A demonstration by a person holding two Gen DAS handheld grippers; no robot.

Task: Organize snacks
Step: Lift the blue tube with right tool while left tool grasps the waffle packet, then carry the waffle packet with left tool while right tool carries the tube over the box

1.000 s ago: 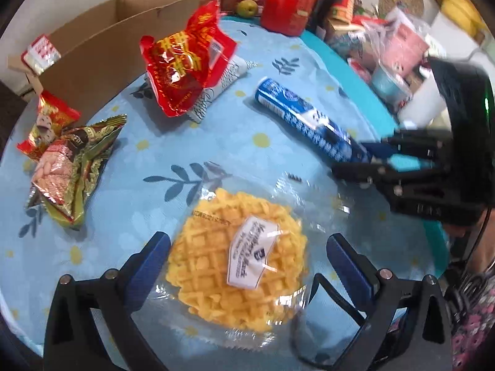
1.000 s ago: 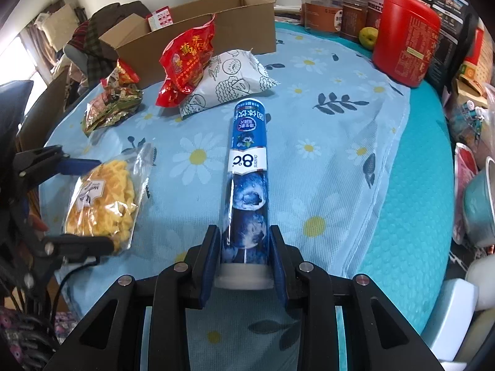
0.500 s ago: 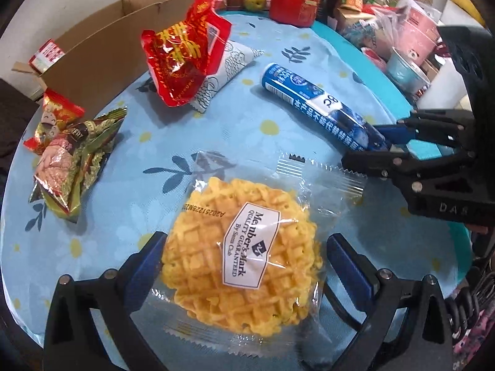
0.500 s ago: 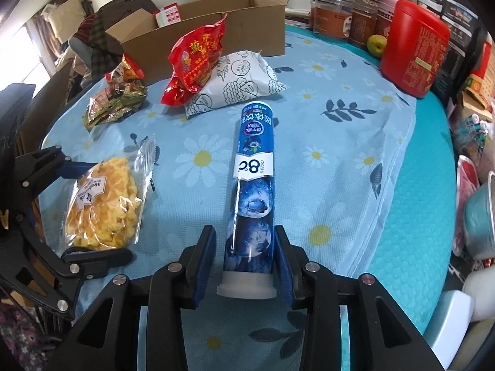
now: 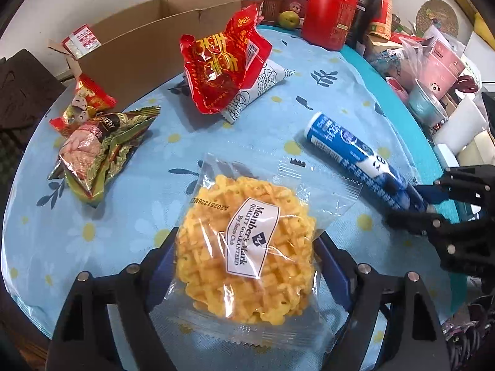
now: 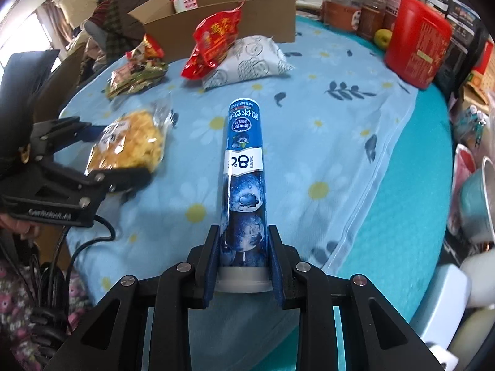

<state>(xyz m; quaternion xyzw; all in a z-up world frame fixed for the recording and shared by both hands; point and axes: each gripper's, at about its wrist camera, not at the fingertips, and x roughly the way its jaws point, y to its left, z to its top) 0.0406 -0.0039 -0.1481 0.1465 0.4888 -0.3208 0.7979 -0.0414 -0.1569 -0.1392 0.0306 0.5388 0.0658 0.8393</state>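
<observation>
A clear-wrapped yellow waffle pack [image 5: 247, 253] lies on the blue flowered tablecloth [image 5: 130, 216]. My left gripper [image 5: 247, 244] has its jaws closing on it, and both blue pads touch the wrapper's sides. From the right wrist view, the waffle pack [image 6: 130, 142] sits between the left gripper's fingers [image 6: 117, 154]. A blue tube of drink tablets [image 6: 244, 160] lies pointing away from me, and my right gripper [image 6: 243, 232] is shut on its white-capped near end. In the left wrist view, the tube [image 5: 349, 151] runs to the right gripper [image 5: 405, 205].
An open cardboard box [image 5: 148, 37] stands at the far left edge. A red bag [image 5: 222, 61] leans on a white pouch [image 5: 260, 86]; green and red snack packs [image 5: 92, 151] lie left. A red canister [image 5: 328, 18], jars and cups crowd the back and right.
The left jaws have narrowed from wide open onto the waffle pack, which now fills more of the view. The right gripper stays on the tube's end.
</observation>
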